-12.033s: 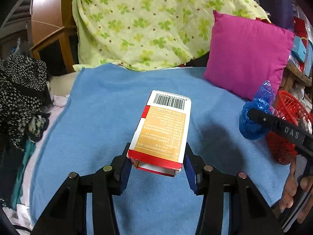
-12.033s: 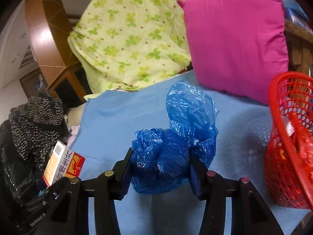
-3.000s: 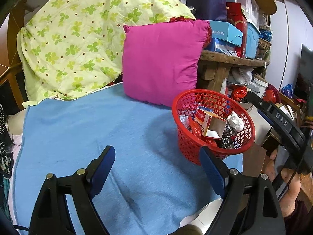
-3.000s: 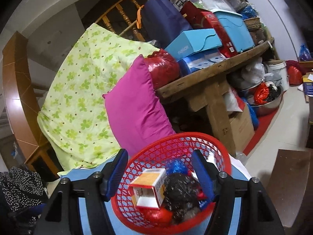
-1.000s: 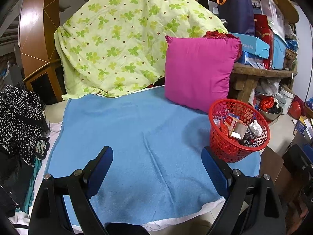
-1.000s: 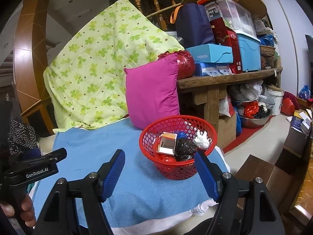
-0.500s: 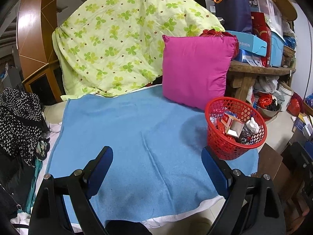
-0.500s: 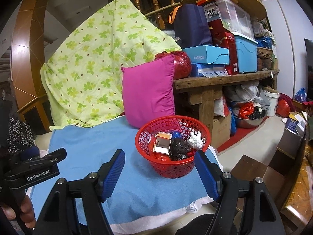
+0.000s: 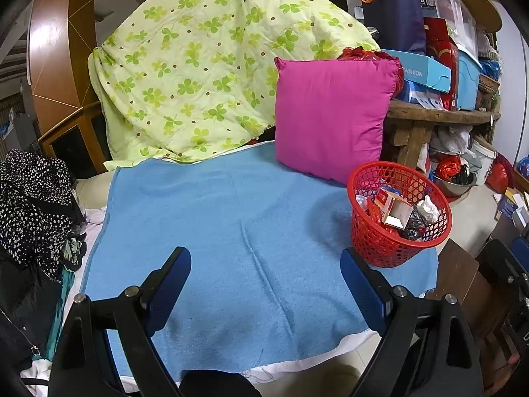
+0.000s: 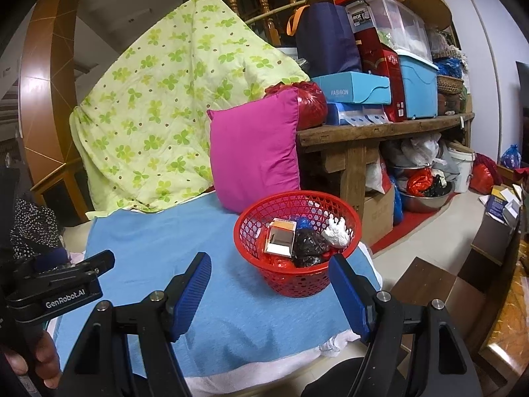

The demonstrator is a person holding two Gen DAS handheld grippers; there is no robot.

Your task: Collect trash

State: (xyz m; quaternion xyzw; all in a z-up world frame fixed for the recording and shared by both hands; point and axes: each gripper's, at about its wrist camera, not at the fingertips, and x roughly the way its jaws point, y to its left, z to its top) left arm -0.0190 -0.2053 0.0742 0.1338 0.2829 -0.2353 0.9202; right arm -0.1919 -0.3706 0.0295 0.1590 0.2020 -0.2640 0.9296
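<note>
A red mesh basket [image 9: 367,238] stands on the right end of the blue blanket [image 9: 215,218]; it also shows in the right wrist view [image 10: 251,225]. It holds a red and orange carton [image 9: 393,206], a black bag [image 10: 307,243], crumpled white plastic [image 10: 335,231] and a bit of blue bag [image 10: 301,222]. My left gripper [image 9: 266,276] is open and empty, held back over the blanket's near edge. My right gripper [image 10: 269,279] is open and empty, in front of the basket. The left gripper's body [image 10: 56,286] shows at the left of the right wrist view.
A magenta pillow [image 9: 330,119] and a green clover quilt [image 9: 205,66] stand behind the blanket. Black dotted clothing [image 9: 29,205] lies at the left. A wooden shelf [image 10: 380,129] with boxes and bags is on the right, with a dark low table [image 10: 426,284] beside the bed.
Both grippers have drawn slightly further back from the bed since a second ago. Earlier, the left let go of the carton and the right let go of the blue bag into the basket.
</note>
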